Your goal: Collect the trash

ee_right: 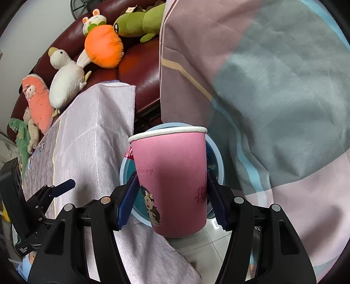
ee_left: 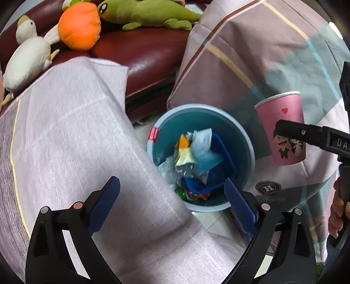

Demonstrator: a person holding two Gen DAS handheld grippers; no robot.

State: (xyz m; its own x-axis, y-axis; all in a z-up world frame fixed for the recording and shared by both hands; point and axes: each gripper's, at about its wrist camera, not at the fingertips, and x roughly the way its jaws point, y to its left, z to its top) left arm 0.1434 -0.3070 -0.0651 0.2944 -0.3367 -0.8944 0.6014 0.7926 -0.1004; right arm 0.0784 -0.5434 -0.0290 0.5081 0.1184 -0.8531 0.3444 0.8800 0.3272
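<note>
The right tongs are clamped on a pink paper cup, one blue pad pressed to each side of its wall; the cup stands upright between them, white rim up, a cartoon figure printed low on its front. Just beyond and below the cup lies the round blue trash bin, most of it hidden behind the cup.

The left tongs are spread wide apart with nothing between them. Directly ahead of them the trash bin sits on the tiled floor, filled with crumpled wrappers, plastic and blue scraps. To their right the pink paper cup hangs beside the bin's rim. To their left a pale lilac cloth covers a raised surface. Farther off, a dark red leather sofa carries plush toys: a white duck, an orange carrot and a green lizard. A striped blanket drapes at far right.
</note>
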